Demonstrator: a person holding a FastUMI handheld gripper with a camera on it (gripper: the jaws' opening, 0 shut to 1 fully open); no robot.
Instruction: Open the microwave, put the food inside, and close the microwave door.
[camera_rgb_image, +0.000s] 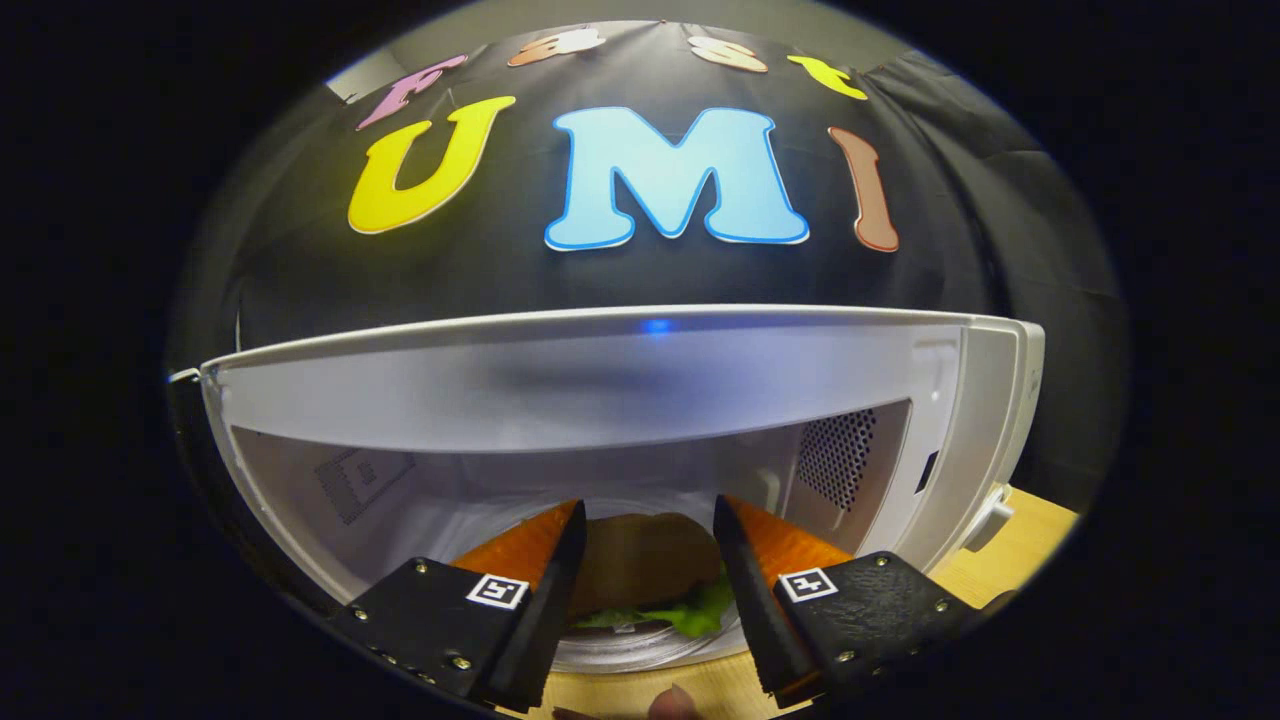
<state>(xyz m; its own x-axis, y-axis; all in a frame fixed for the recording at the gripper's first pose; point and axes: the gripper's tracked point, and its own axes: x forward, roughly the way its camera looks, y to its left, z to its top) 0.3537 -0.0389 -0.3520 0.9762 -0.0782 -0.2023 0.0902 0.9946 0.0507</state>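
Inside the open microwave (930, 420), the sandwich (645, 565) sits between the parted, empty claw (648, 525) fingers.

Sandwich between the fingers at the open microwave

The gripper (647, 545) reaches into the white microwave (640, 380), whose cavity stands open on the wooden tabletop (1010, 555). A sandwich (645, 570) with brown bread and green lettuce sits between the spread fingers (555, 555) on the glass turntable (630, 650); whether the fingers press it cannot be told. A perforated vent (835, 455) marks the right inner wall.
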